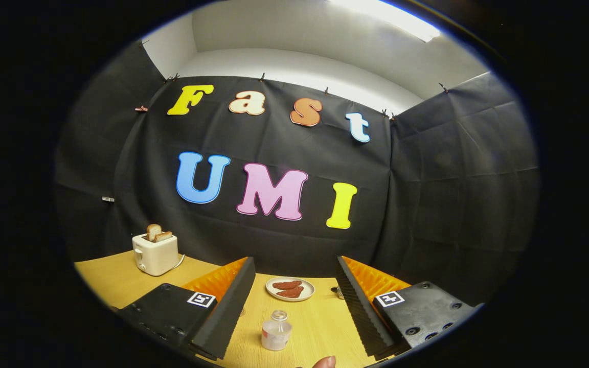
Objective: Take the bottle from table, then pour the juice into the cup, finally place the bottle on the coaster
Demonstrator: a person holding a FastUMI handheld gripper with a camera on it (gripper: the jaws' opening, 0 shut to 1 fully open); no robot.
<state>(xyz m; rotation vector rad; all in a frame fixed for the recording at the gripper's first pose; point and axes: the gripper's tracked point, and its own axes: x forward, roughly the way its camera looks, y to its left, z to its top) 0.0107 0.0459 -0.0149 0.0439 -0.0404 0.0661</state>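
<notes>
I have the gripper [294,306] hovering above the wooden table [320,322], its fingers spread wide and gripping nothing. The bottle [276,331], small, clear and uncapped, stands upright on the table between the two fingers, touching neither. Beyond the bottle sits a white plate [290,289] with two reddish-brown pieces of food on it. Well off to the bottle's left and farther back, near the booth wall, stands a white toaster [155,254] with toast [157,232] poking out of its slots. Just nearer than the bottle I see a fingertip [324,362].
</notes>
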